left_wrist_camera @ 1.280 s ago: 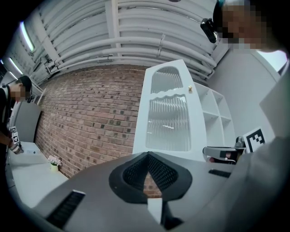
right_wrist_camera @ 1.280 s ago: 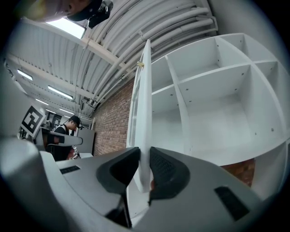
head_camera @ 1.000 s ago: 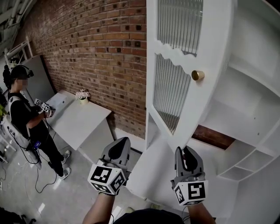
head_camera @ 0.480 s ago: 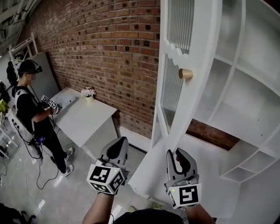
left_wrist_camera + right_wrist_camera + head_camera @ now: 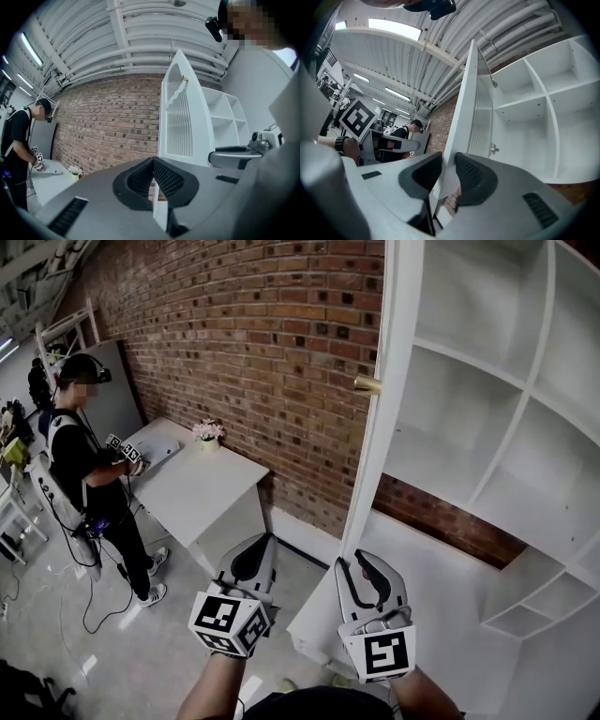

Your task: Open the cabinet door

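The cabinet door stands wide open, its lower edge between the right gripper's opening fingers, while the left gripper's fingers are pressed together; it looks light, stiff and free-swinging, best held by that edge or the brass knob.

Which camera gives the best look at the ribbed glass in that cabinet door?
The left gripper view: the ribbed glass faces it almost fully. The right gripper view catches it at a steep slant; the head view sees the door edge-on, glass hidden.
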The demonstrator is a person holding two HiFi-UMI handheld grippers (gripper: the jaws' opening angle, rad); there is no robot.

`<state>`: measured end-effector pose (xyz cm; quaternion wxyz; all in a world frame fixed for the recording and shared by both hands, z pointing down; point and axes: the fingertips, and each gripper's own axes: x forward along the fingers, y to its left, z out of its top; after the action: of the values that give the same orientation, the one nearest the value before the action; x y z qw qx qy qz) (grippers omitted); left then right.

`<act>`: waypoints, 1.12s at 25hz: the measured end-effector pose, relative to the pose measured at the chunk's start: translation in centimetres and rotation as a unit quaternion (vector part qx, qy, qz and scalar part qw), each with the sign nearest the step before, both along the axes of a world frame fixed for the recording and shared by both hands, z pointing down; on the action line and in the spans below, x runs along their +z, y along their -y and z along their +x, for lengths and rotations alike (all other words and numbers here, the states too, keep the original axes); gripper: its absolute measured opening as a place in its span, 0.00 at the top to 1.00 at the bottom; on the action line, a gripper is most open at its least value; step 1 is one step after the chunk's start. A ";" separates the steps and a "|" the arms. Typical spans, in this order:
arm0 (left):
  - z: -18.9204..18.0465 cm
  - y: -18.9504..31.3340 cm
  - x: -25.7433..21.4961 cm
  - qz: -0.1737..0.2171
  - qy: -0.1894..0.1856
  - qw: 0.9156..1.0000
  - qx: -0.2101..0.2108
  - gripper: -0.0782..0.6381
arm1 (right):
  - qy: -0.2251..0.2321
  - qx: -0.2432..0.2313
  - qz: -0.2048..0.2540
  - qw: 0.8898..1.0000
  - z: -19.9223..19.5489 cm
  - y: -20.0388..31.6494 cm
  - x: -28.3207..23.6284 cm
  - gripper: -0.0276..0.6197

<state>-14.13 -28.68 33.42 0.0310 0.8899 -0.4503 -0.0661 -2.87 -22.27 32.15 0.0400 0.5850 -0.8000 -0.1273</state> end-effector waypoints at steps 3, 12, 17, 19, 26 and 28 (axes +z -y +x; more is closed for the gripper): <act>-0.9 -0.3 0.4 0.001 0.001 1.000 -0.006 0.88 | -0.003 -0.019 -0.006 1.000 -1.5 0.2 0.3 0.82; -4.3 -0.5 0.3 0.003 -0.002 0.999 -0.032 0.88 | -0.019 -0.052 -0.005 0.998 -6.0 2.6 0.5 0.83; -5.9 -0.5 0.3 0.004 -0.004 0.999 -0.044 0.88 | -0.017 -0.057 -0.007 0.998 -7.6 4.0 0.4 0.84; -6.5 -0.5 0.4 0.003 -0.004 0.999 -0.048 0.88 | -0.014 -0.057 -0.005 0.998 -7.9 4.2 0.3 0.84; -6.6 -1.0 0.2 0.007 -0.004 0.999 -0.045 0.88 | -0.024 -0.074 -0.001 0.997 -8.2 3.9 0.4 0.83; -5.9 -1.3 0.4 0.006 -0.003 0.999 -0.041 0.88 | -0.028 -0.085 0.000 0.996 -8.2 3.8 0.4 0.83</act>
<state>-20.00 -27.37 33.83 0.0242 0.8706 -0.4860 -0.0731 -11.07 -26.04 32.57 0.0510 0.5109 -0.8455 -0.1467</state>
